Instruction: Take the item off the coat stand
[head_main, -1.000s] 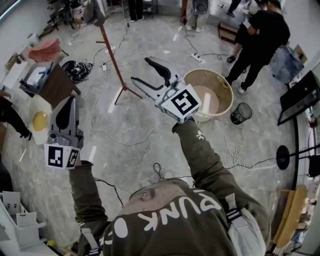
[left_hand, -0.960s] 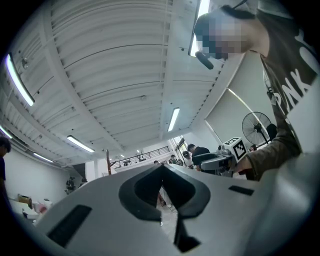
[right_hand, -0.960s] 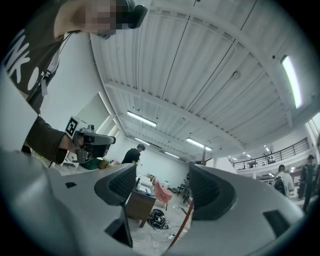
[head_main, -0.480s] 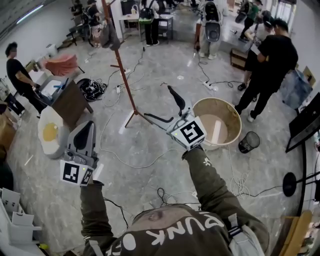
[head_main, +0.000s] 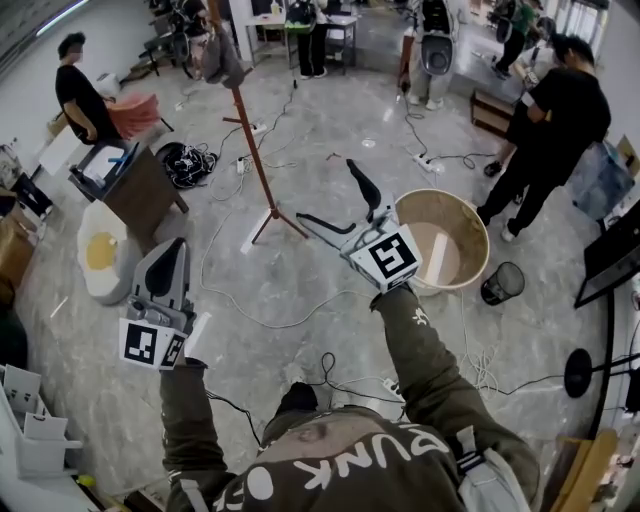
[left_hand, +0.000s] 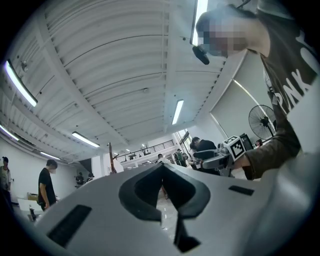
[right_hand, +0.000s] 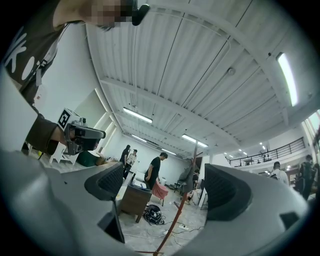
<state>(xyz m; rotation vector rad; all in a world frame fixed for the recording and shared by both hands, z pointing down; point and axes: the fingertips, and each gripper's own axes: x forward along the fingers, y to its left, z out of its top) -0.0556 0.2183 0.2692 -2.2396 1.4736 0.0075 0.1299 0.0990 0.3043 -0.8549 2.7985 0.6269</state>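
Fabric, I think — the grey item (head_main: 222, 62) hangs atop the coat stand (head_main: 256, 150), well off; likely light, soft, so I'd pinch near its peg. For now my right gripper (head_main: 325, 192) gapes empty — left gripper (head_main: 172, 250) clamped on nothing.

Glossy stone floor (head_main: 300, 265) (streaked with reflections), matt reddish coat stand (head_main: 254, 150), grey cloth item (head_main: 222, 62), pale wooden tub (head_main: 486, 235)
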